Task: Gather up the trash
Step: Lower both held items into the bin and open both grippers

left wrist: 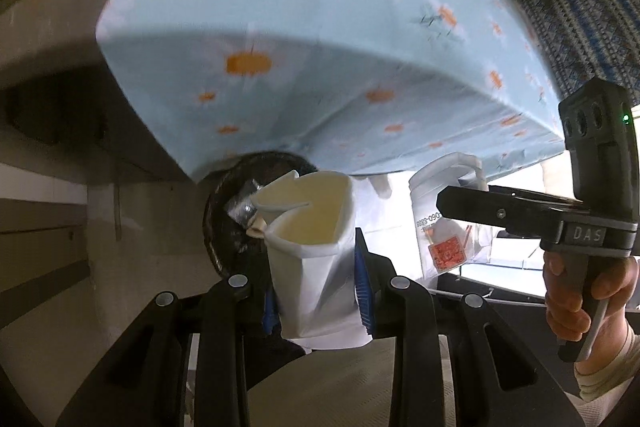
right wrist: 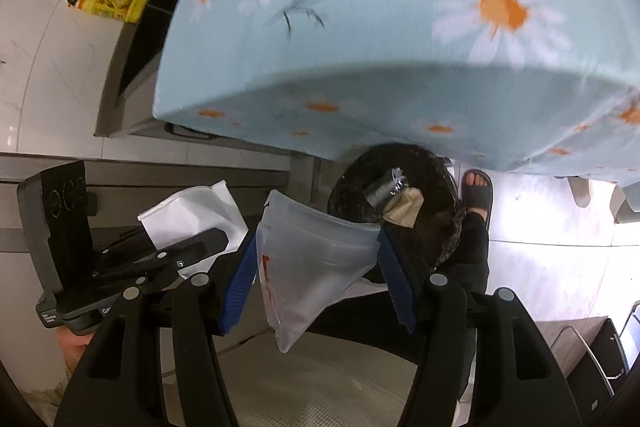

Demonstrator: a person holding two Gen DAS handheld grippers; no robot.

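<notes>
Left gripper [left wrist: 316, 291] fingers clamped on crumpled white paper cup [left wrist: 308, 235]; right gripper [right wrist: 320, 279] fingers half-spread, pinching frosted plastic pouch [right wrist: 312, 267]. Both above black bin [right wrist: 416, 195]. Light, flimsy, crushable; wall grip looks adequate.

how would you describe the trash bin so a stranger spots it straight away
Find the daisy-print blue tablecloth. Below its hanging edge, on the floor, stands the trash bin: round, black-lined, with a silver wrapper inside. Nothing else down there is round and dark.
</notes>
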